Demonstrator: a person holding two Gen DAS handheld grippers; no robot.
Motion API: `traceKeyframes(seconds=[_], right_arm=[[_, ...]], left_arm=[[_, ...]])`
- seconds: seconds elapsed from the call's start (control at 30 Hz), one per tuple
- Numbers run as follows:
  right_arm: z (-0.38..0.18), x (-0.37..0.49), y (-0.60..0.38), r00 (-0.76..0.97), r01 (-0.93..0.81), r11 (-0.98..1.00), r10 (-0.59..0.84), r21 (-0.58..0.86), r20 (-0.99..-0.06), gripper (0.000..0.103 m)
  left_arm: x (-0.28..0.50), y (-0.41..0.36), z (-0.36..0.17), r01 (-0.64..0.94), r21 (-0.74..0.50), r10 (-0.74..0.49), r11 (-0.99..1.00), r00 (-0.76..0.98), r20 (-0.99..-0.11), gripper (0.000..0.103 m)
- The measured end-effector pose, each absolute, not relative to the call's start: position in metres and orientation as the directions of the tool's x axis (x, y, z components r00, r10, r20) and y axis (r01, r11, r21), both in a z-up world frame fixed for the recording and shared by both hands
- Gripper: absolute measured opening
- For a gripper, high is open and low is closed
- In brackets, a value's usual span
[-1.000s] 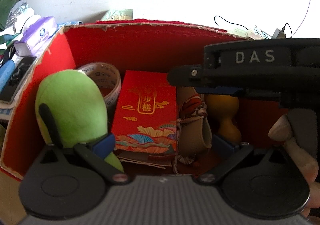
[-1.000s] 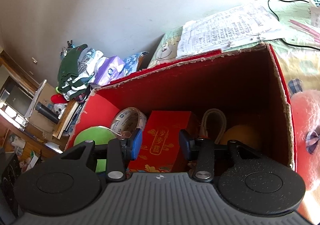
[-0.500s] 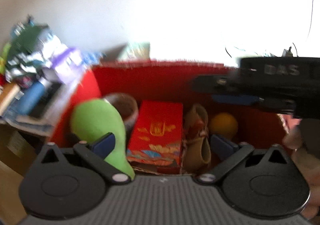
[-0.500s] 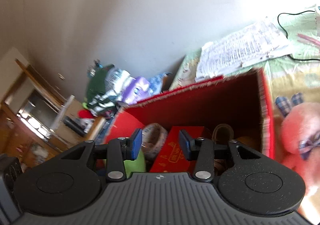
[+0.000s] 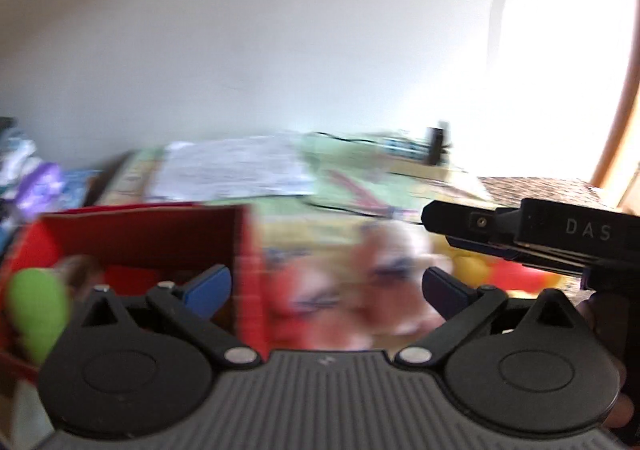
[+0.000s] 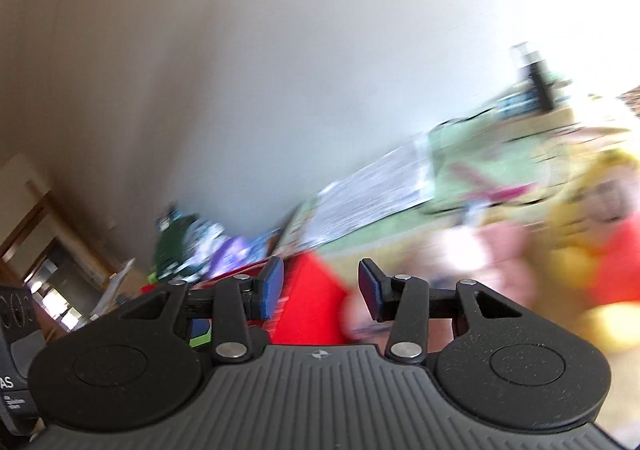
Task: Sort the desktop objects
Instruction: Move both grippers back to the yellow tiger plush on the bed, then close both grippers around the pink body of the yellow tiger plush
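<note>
Red box [image 5: 140,234] now shifted left, blurred; pink plush [image 5: 360,282] centred.

Right hand-held gripper [image 6: 320,288] (empty, jaws apart), blurred red box [image 6: 310,306]

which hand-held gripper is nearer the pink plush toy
Hard to call, both frames are blurred. Left hand-held gripper faces the pink plush toy head-on; right hand-held gripper has it just right of centre.
</note>
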State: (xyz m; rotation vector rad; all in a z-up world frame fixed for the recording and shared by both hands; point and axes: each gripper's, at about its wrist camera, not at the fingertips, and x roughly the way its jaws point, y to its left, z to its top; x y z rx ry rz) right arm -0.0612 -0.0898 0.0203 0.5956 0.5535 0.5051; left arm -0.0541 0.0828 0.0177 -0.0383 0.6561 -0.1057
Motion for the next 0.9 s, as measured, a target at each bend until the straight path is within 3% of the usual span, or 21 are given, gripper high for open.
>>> traceKeyframes(seconds=[0.2, 0.5, 0.67, 0.9], right_arm=[[-0.003, -0.078, -0.172, 0.808, -0.095, 0.761, 0.436, 0.642, -0.397, 0.047], [-0.041, -0.08, -0.254, 0.847, 0.116, 0.625, 0.344, 0.772, -0.405, 0.051], [-0.067, -0.053, -0.273, 0.822, 0.18, 0.562, 0.365, 0.807, -0.438, 0.052], [-0.1, -0.011, -0.263, 0.733, 0.155, 0.517, 0.511, 0.842, -0.449, 0.052]], left_arm=[[-0.032, 0.004, -0.001, 0.215, -0.15, -0.259, 0.965, 0.69, -0.675, 0.102], [0.023, -0.062, -0.043, 0.298, -0.254, -0.382, 0.92, 0.545, -0.746, 0.102], [0.059, -0.071, -0.06, 0.234, -0.346, -0.417, 0.909, 0.476, -0.774, 0.102], [0.086, -0.084, -0.087, 0.173, -0.404, -0.438, 0.898, 0.412, -0.799, 0.098]])
